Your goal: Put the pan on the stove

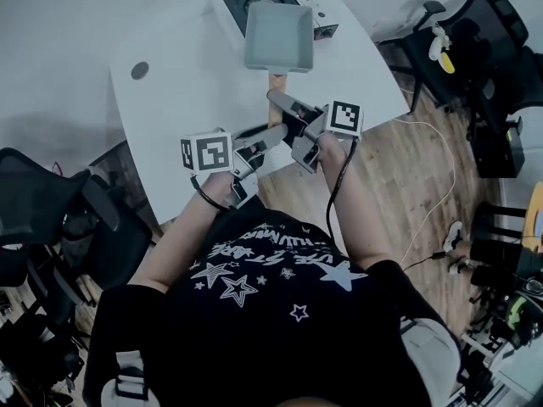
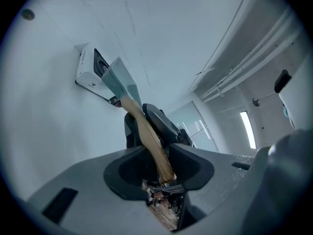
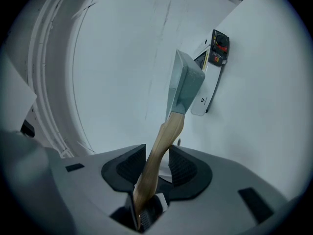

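Wooden handle (image 3: 162,143) sits clamped in the jaws of both the left gripper (image 2: 157,153) and right gripper (image 3: 157,161). Pan (image 1: 278,36) is over the stove (image 1: 227,8) (touching it? can't tell). Nearly done I'd say, just set down and release.

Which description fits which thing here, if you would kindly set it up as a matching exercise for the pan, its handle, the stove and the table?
Things:
1. pan
2. pan handle
3. stove
4. table

Descriptions:
A. white casing, dark top
B. grey-green, square
C. white, with a grey round cap set in it
D. wooden, clamped in the left tongs and the right tongs

Pairs: 1-B, 2-D, 3-A, 4-C.
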The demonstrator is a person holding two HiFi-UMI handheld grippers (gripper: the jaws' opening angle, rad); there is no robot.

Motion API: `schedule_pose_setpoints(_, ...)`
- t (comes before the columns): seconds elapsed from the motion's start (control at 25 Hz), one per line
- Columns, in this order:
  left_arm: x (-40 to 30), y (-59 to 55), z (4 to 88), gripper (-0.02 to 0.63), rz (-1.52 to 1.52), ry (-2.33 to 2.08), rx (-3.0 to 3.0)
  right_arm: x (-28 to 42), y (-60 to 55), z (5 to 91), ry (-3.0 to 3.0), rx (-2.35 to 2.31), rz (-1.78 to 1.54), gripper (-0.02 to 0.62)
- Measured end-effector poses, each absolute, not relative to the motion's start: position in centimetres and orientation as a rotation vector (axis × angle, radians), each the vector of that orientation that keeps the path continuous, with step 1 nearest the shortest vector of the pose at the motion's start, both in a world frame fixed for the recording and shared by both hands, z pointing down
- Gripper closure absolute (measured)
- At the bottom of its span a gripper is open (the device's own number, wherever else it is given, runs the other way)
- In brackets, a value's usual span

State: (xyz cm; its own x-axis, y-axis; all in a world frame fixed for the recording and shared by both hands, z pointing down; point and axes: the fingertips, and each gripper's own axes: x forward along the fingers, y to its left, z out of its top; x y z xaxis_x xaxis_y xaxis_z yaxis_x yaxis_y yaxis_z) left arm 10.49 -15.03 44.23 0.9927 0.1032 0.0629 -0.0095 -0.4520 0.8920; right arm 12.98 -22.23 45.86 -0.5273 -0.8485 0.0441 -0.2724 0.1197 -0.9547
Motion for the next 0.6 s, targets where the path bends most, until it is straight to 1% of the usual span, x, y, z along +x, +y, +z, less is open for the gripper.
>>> schedule_pose_setpoints(0.32, 12.3, -20.0, 44.4, 0.465, 0.117, 0.083, 2.022, 15.0, -27.1, 46.2, 1.851, -1.117, -1.426, 0.449)
schedule_pose_setpoints(0.6, 12.5, -21.8, 44.5, 0.465, 0.102, 0.079, 2.002, 15.0, -29.0, 46.3, 1.852, -1.122, -1.443, 0.449)
